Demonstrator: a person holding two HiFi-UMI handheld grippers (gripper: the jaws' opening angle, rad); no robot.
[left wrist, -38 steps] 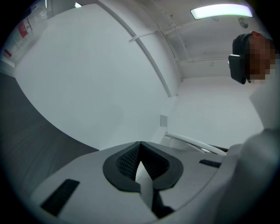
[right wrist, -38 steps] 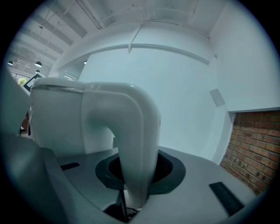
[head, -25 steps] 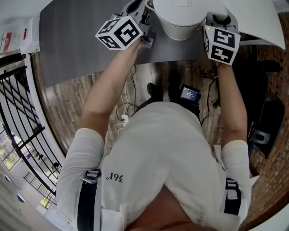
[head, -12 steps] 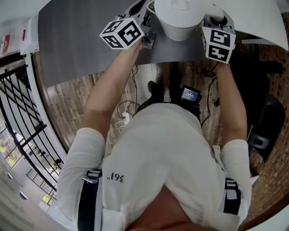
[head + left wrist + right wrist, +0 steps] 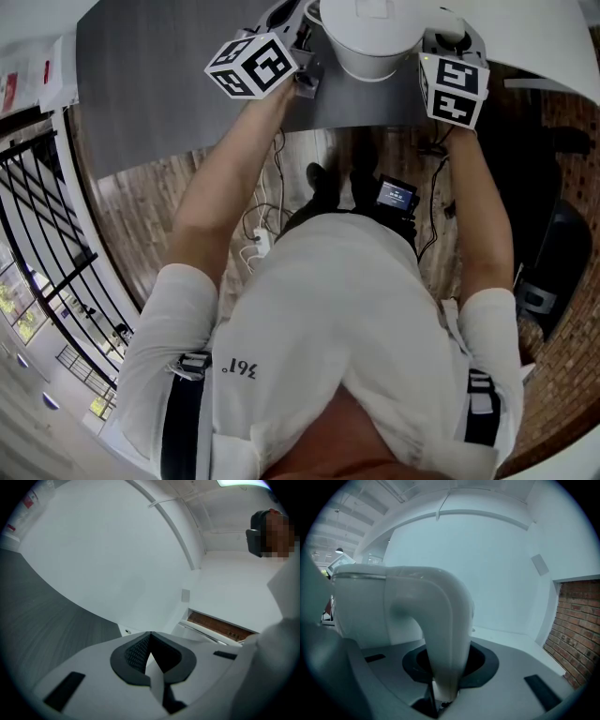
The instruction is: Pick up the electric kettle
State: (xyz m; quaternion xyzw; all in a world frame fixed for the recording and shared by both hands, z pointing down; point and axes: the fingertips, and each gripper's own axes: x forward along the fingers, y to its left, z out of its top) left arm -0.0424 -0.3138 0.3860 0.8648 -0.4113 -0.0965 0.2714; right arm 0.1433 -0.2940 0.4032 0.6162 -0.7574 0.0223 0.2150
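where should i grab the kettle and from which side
The handle, from the right of the kettle: it arches clear of the body, leaving a gap for jaws to close across its upright part. The right gripper is clamped there.

The electric kettle (image 5: 370, 42) is white and round-bodied. It stands upright at the far edge of the grey table (image 5: 169, 84), its curved handle (image 5: 445, 620) to the right.

The kettle (image 5: 367, 42) is between the left claw (image 5: 150, 648) and the right claw (image 5: 445, 677), over the table (image 5: 159, 94).
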